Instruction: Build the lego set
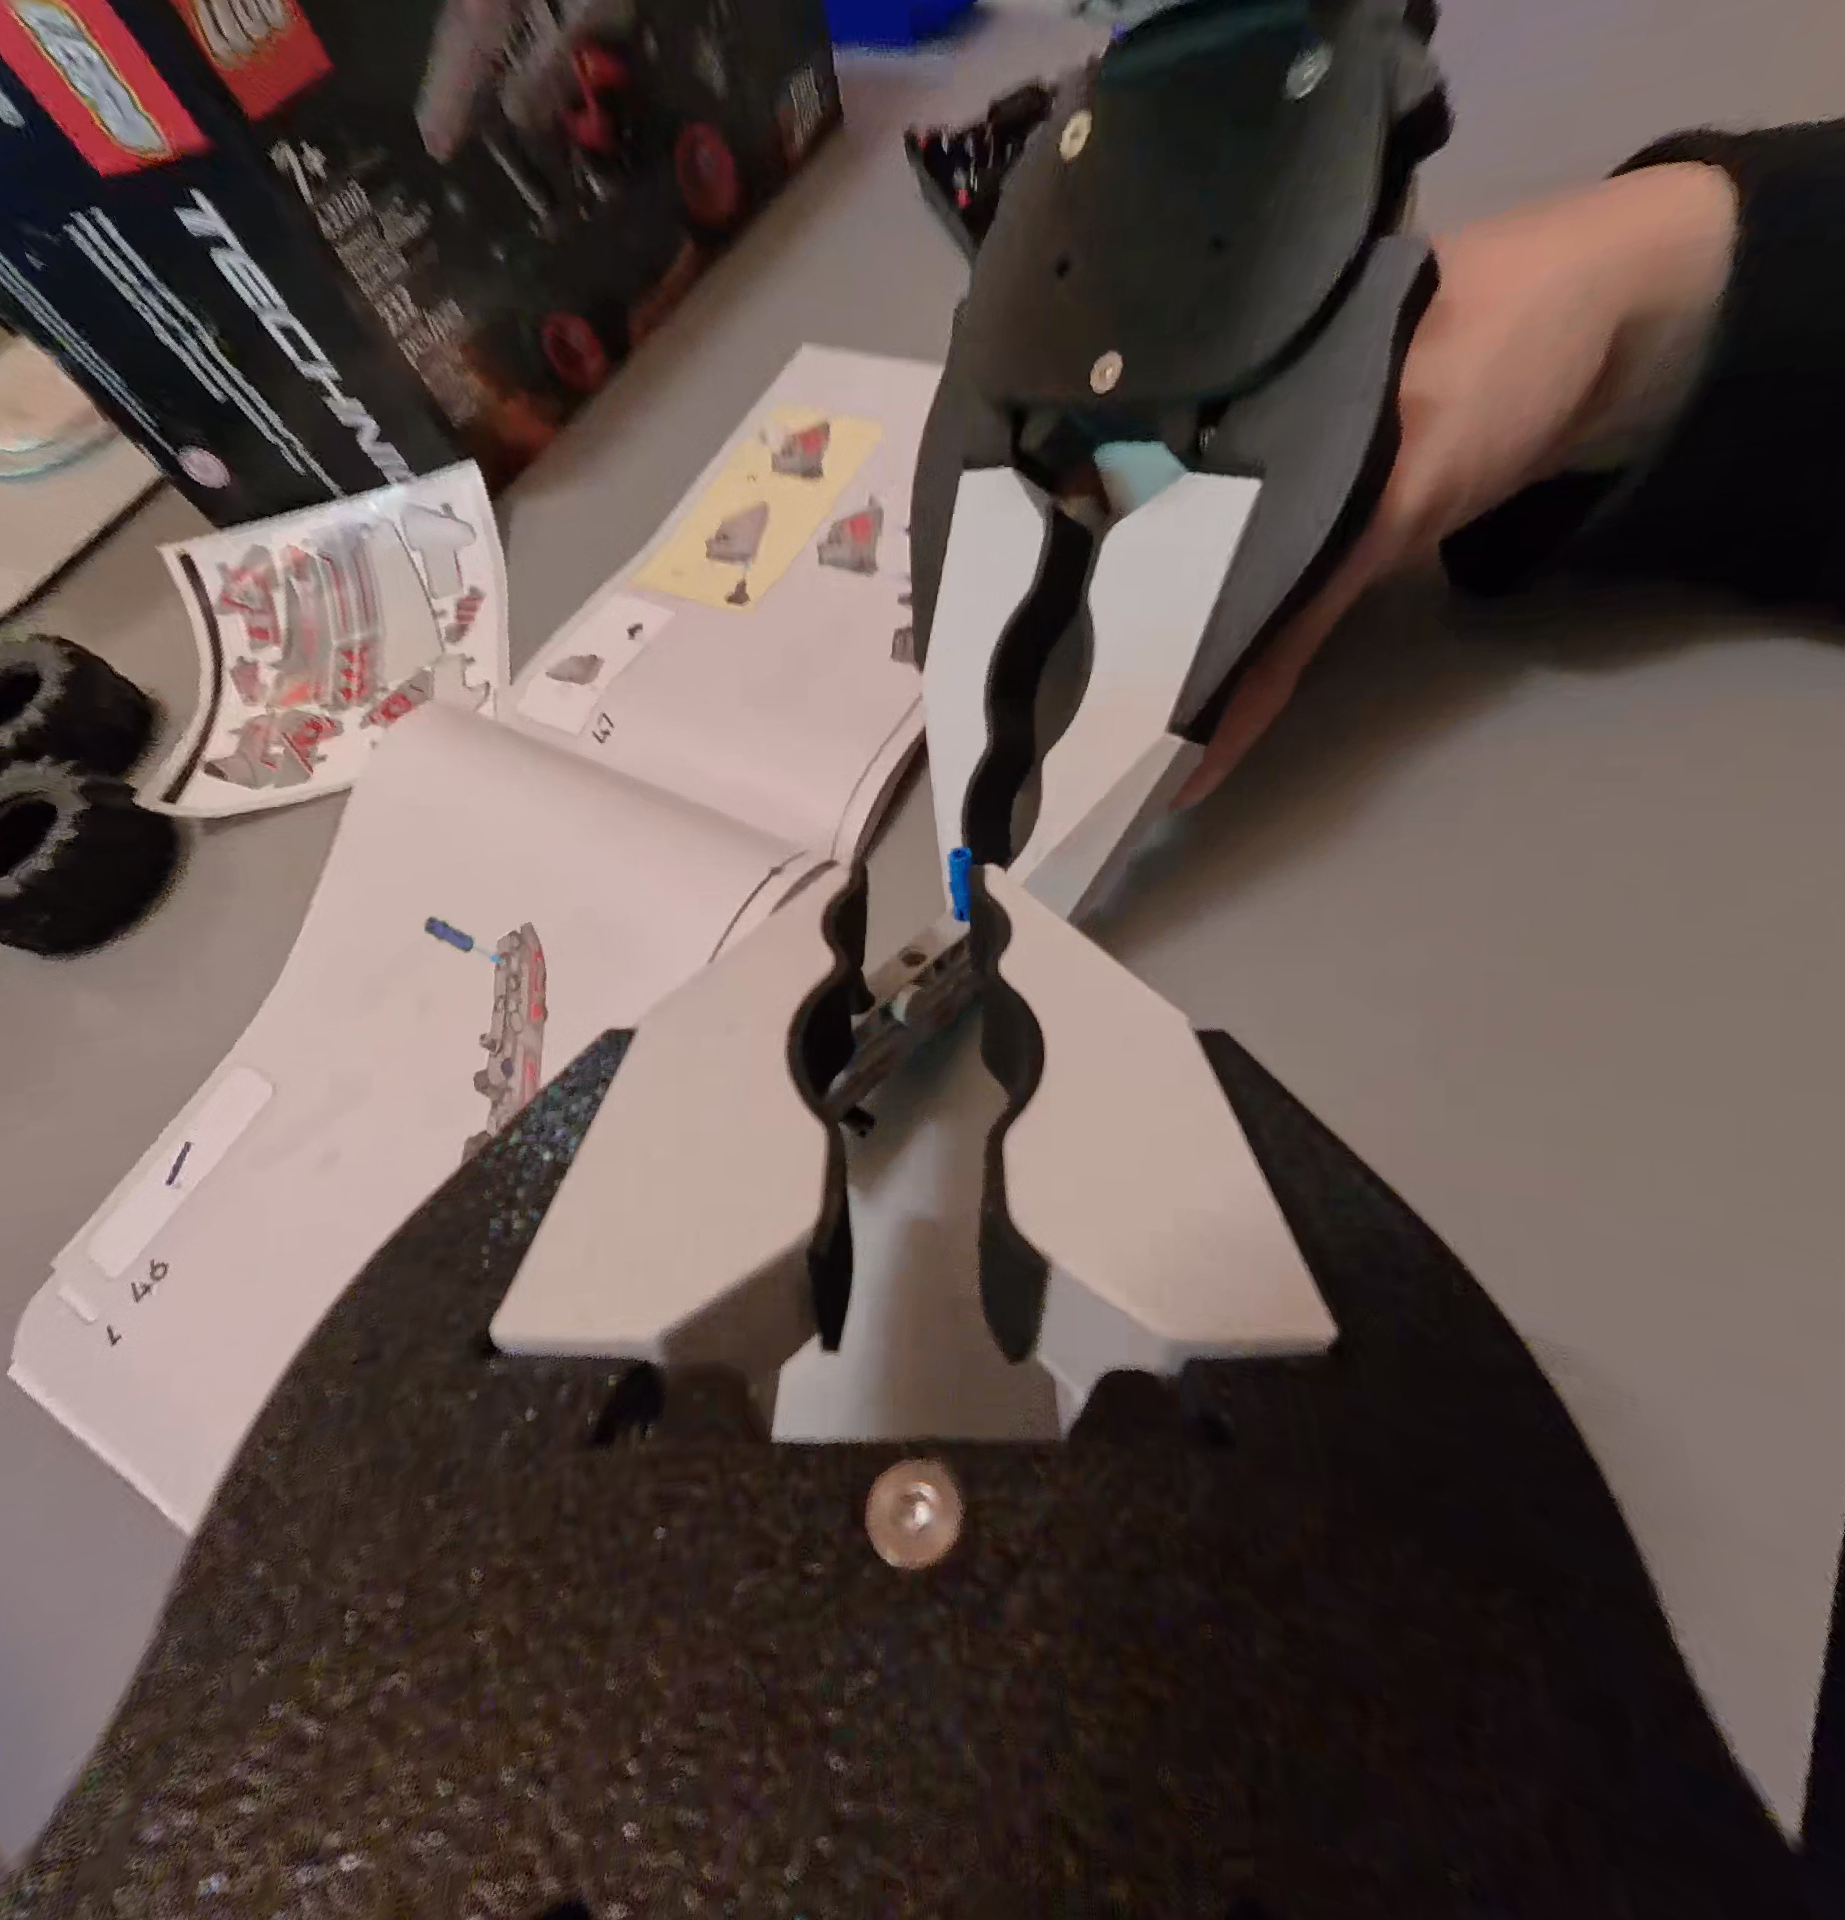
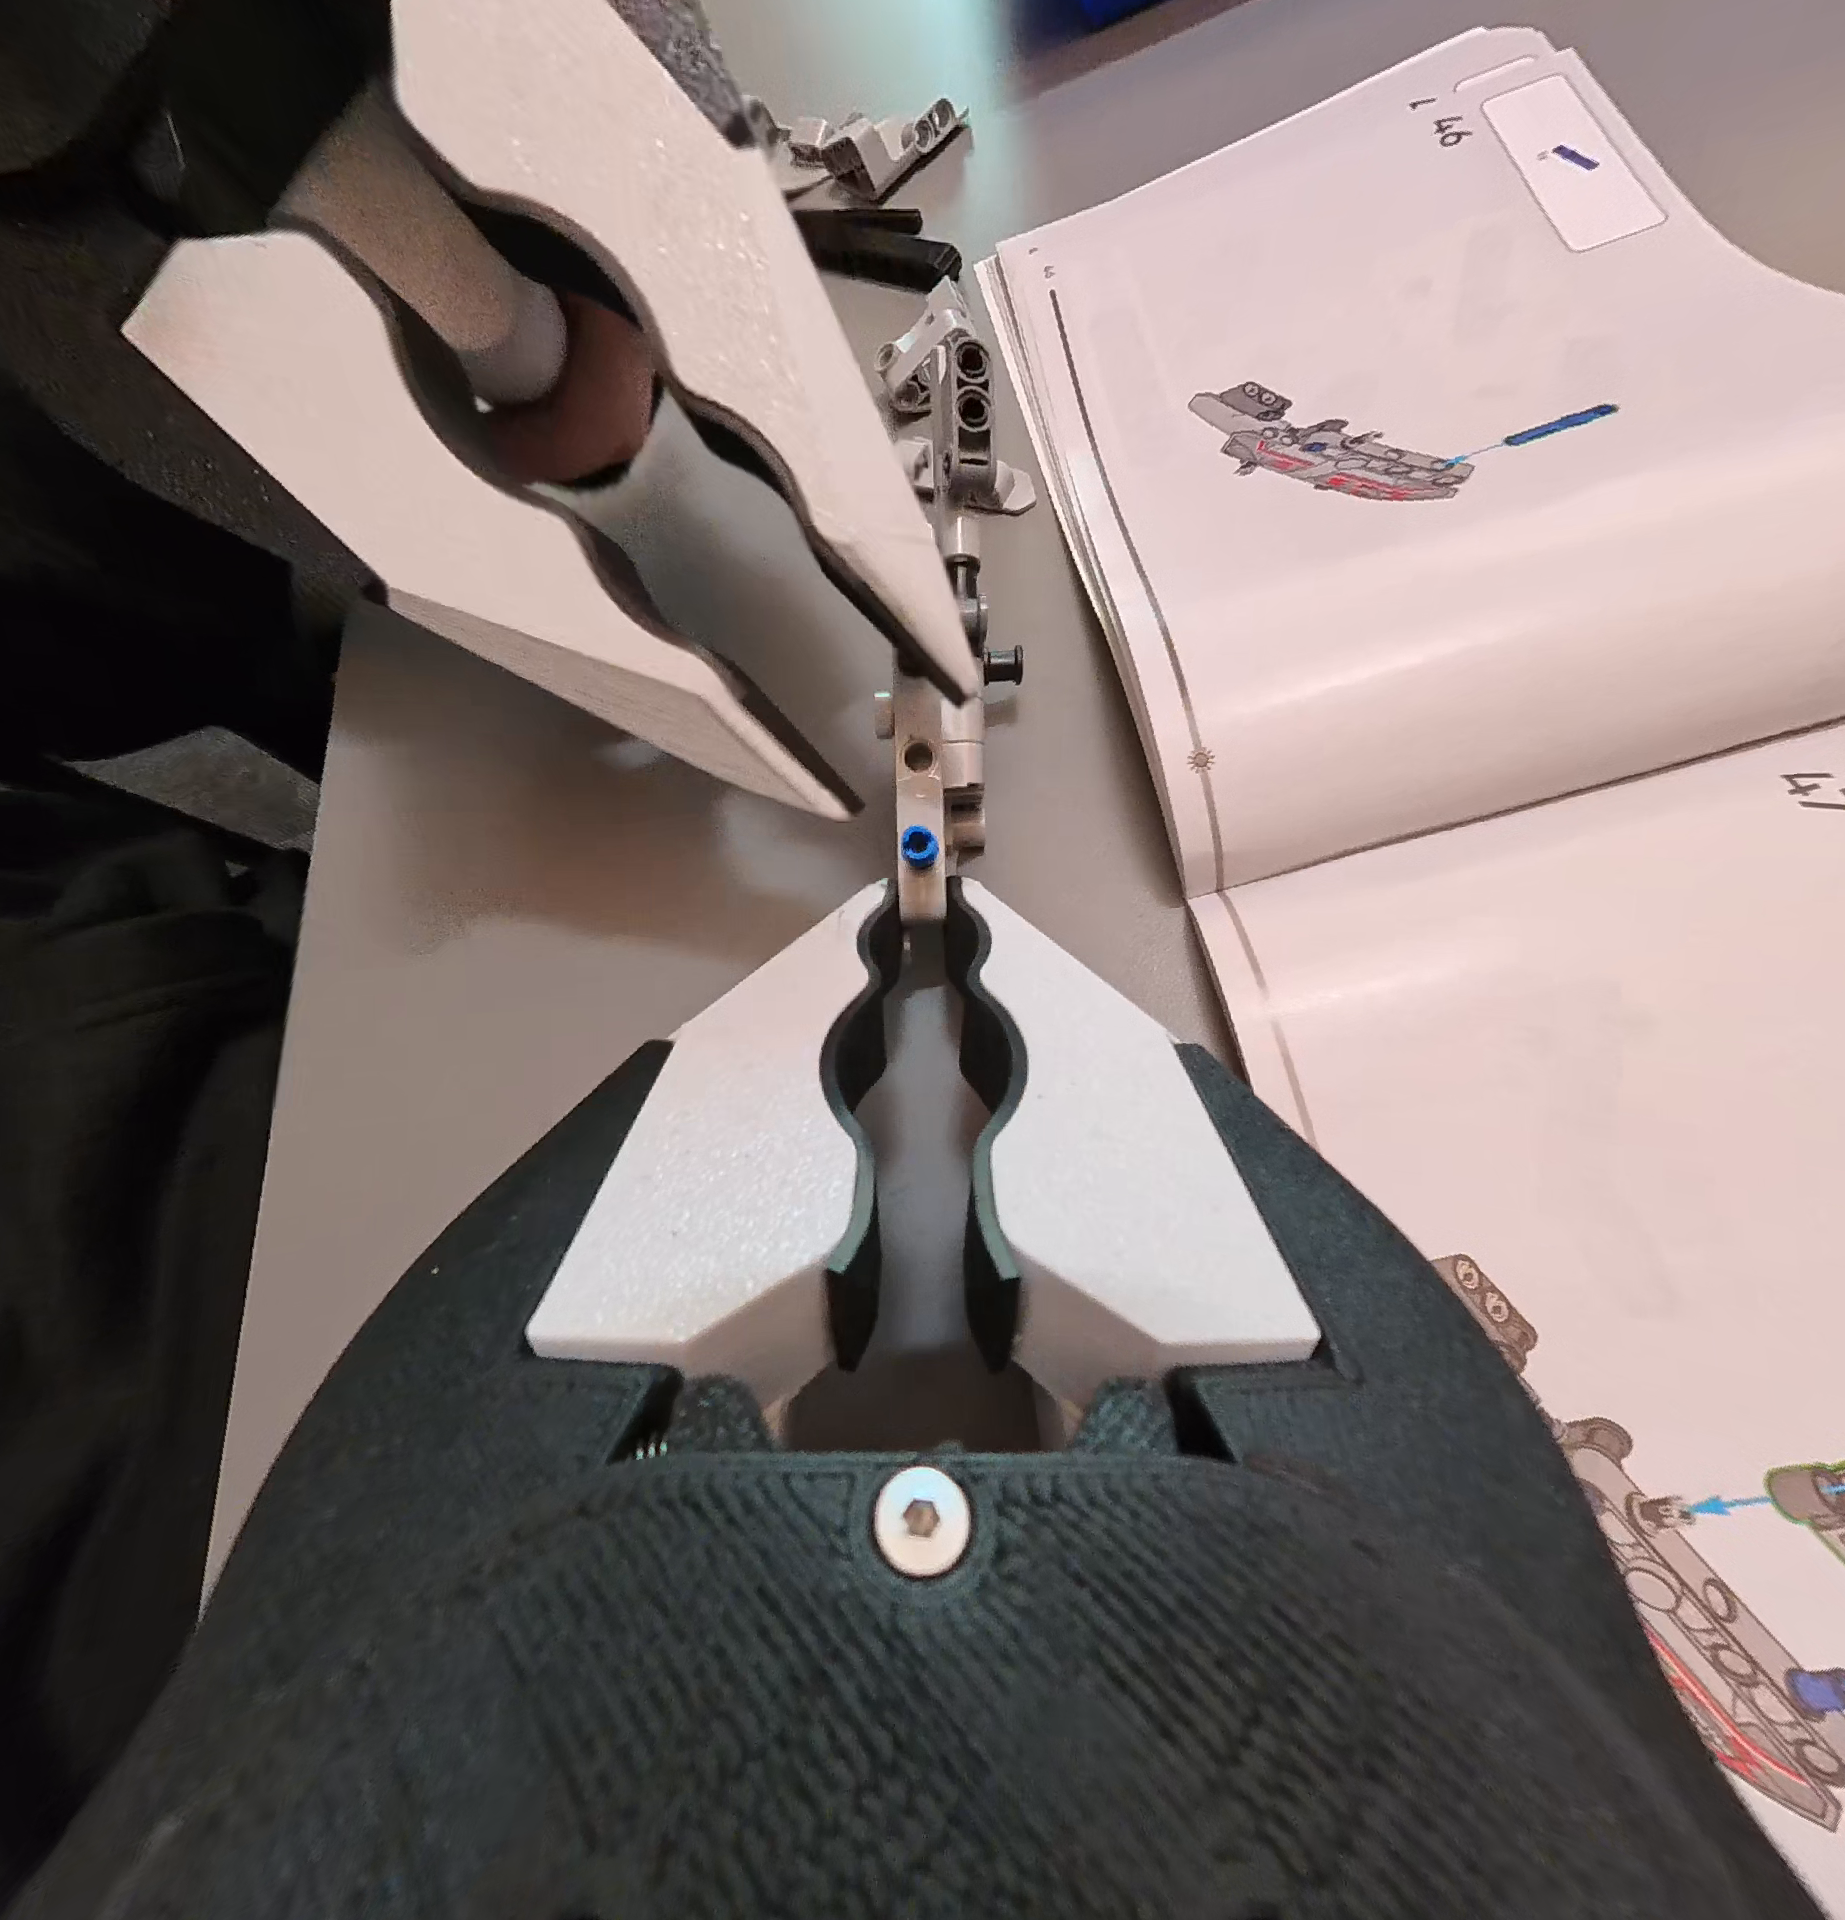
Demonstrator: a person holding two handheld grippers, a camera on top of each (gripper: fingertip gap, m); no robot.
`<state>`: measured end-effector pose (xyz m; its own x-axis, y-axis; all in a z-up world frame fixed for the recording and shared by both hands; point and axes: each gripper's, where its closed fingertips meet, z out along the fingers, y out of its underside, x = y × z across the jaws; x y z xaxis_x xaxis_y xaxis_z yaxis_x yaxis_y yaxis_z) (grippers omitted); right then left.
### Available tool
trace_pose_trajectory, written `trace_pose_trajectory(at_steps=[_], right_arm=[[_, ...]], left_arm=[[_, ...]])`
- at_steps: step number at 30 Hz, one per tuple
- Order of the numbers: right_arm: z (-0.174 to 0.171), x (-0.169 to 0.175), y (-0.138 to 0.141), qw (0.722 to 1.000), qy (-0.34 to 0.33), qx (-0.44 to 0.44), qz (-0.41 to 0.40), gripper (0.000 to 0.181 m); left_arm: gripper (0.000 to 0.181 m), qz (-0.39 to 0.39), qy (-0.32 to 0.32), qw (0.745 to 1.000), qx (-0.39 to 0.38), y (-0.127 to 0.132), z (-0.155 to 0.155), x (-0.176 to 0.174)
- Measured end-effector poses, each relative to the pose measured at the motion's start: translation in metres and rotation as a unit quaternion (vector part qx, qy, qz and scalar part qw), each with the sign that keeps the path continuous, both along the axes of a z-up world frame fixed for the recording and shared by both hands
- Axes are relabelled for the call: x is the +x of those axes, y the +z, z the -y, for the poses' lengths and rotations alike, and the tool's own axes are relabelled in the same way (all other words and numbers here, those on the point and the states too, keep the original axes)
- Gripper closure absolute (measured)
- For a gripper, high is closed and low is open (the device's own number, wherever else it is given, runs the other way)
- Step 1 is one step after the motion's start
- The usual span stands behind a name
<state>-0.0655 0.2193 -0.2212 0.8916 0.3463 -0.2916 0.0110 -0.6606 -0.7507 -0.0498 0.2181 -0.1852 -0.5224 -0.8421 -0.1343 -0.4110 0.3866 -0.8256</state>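
A: How far along is the build?

B: Partway, by the look of it. At the far left two tyres (image 1: 45, 862) lie loose and the sticker sheet (image 1: 336, 644) looks mostly unused. The booklet (image 1: 627, 821) is open mid-way. At centre the blue pin (image 2: 916, 842) already sits in the grey assembly (image 2: 933, 748).

A: And the tongs?

B: The left gripper (image 1: 923, 883) straddles the assembly, jaws apart; whether it pinches cannot be told. The right gripper (image 2: 926, 894) is clamped on the assembly's near end.

A: What do the views not share?

B: Only the right wrist view shows the pin seated, and spare grey parts (image 2: 876, 125) at the top.
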Motion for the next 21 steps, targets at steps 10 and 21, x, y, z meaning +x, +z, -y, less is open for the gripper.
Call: trace_pose_trajectory(at_steps=[10, 21], right_arm=[[0.000, 0.000, 0.000, 1.000, 0.000, 0.004, 0.012, 0.175], [0.001, -0.001, -0.001, 0.999, 0.003, 0.010, 0.030, 0.175]], left_arm=[[0.178, -0.079, -0.029, 0.996, -0.019, -0.008, 0.011, 0.002], [0.179, -0.091, -0.042, 0.995, -0.002, -0.012, 0.011, -0.001]])
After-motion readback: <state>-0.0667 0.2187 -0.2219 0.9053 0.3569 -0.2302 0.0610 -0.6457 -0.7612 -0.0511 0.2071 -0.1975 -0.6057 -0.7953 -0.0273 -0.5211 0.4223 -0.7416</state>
